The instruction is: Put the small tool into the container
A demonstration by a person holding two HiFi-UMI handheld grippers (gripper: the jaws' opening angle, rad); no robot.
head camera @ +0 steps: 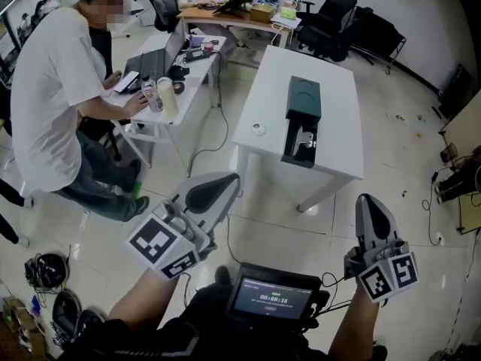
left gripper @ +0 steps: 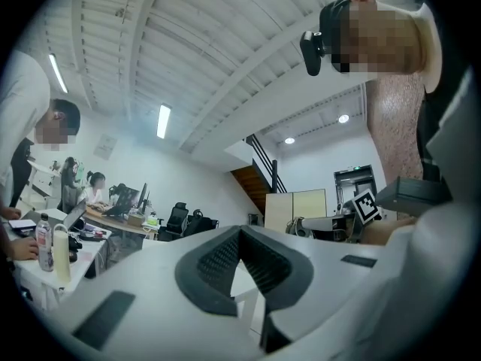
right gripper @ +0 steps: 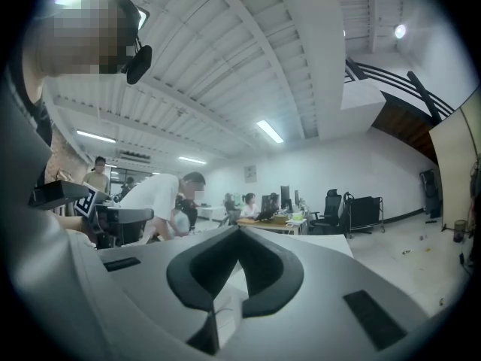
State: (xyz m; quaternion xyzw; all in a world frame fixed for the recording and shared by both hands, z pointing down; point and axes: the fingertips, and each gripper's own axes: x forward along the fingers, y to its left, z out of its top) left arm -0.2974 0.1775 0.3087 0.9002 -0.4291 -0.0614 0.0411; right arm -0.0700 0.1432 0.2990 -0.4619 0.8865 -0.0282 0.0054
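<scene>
A dark green and black box-shaped container (head camera: 302, 119) lies on a white table (head camera: 338, 153) ahead of me. A small white round thing (head camera: 258, 128) sits on the table to its left. I cannot make out any other small tool. My left gripper (head camera: 225, 180) is held low over the floor, well short of the table, with its jaws shut and empty (left gripper: 240, 232). My right gripper (head camera: 367, 200) is also low, on the right, and its jaws meet at the tips with nothing between them (right gripper: 239, 232).
A person in a white shirt (head camera: 52, 89) leans over a desk (head camera: 195, 74) with a laptop and a bottle on the left. Office chairs (head camera: 331, 17) stand at the back. A screen unit (head camera: 270, 299) hangs at my waist. Cables lie on the tiled floor.
</scene>
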